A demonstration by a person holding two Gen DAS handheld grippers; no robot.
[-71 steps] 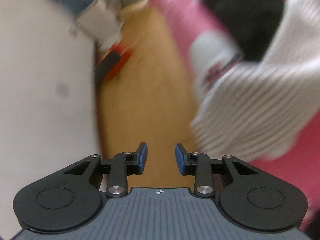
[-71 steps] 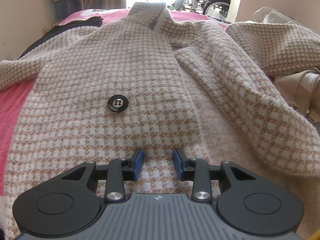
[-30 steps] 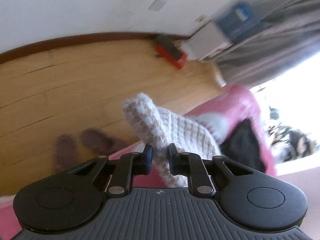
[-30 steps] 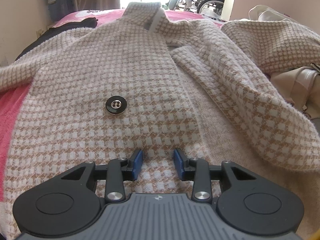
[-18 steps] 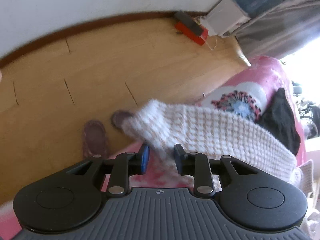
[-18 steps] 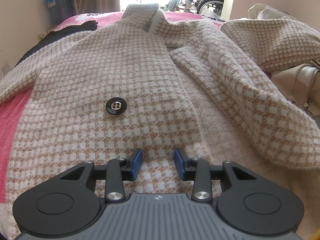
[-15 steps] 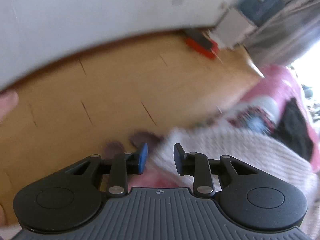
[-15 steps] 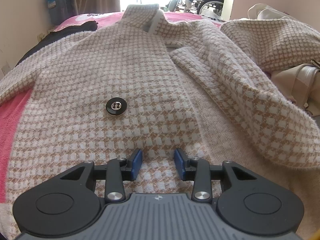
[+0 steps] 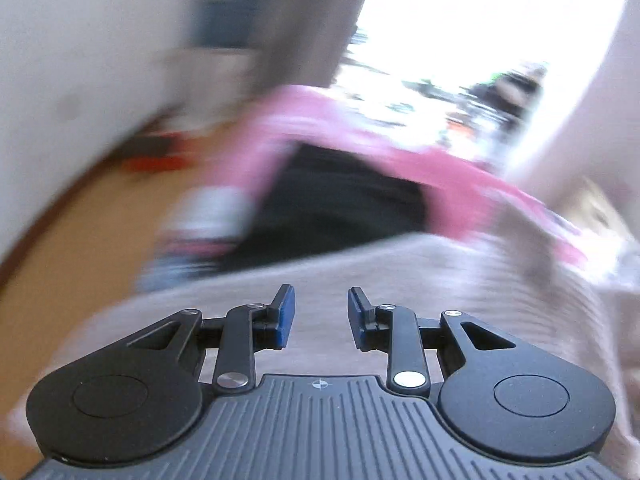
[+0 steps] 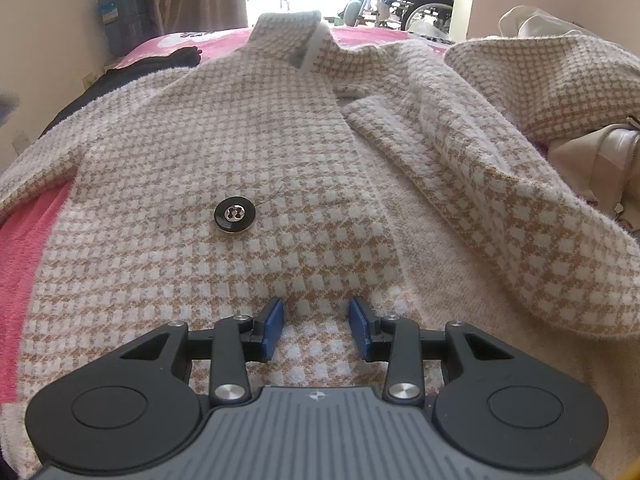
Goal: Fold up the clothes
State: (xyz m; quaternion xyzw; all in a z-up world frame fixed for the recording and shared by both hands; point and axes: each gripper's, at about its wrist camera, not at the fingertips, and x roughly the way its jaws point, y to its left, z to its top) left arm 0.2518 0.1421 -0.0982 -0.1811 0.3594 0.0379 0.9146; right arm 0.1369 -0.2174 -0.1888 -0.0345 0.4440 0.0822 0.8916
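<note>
Left tongs (image 9: 319, 316): we note jaws just opened, sleeve released, nothing between. Right tongs (image 10: 316, 330): unchanged, parted, resting on checked coat (image 10: 280, 152) spread over pink bed (image 10: 24, 248).

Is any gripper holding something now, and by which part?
Nothing is held. The left gripper and right gripper both have open jaws over the checked coat.

One checked coat (image 10: 280, 152), one black button (image 10: 234, 213), one black garment (image 10: 132, 70), two grippers (image 10: 316, 326).
</note>
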